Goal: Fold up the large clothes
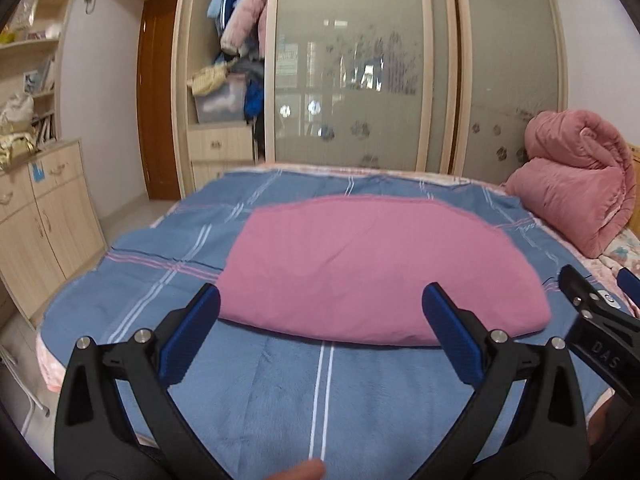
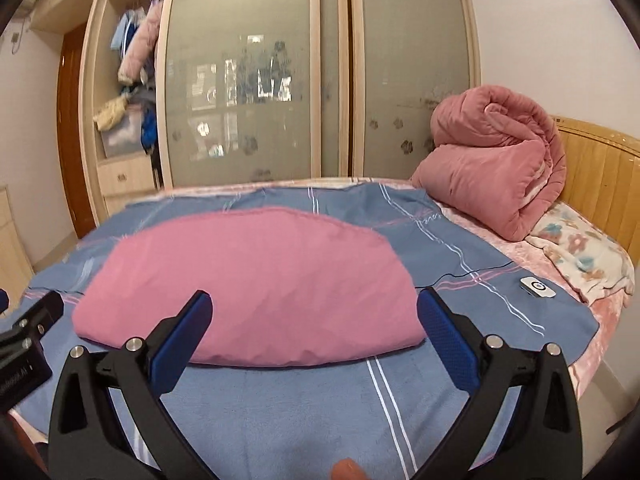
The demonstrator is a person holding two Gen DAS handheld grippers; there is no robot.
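Bed (image 2: 592,312) under blue blanket (image 2: 304,408), seemingly

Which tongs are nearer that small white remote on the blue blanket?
Right. The right tongs hover at the pink garment's near edge, the white remote just to their right; the left tongs sit further left.

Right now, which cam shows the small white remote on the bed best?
Right wrist: the white remote lies in plain sight on the blue blanket, right of the folded pink cloth. In the left wrist view it is not visible; the right gripper covers that area.

Folded garment (image 1: 372,264) lies on the blanket (image 1: 256,392), quilt (image 2: 496,168) behind right.
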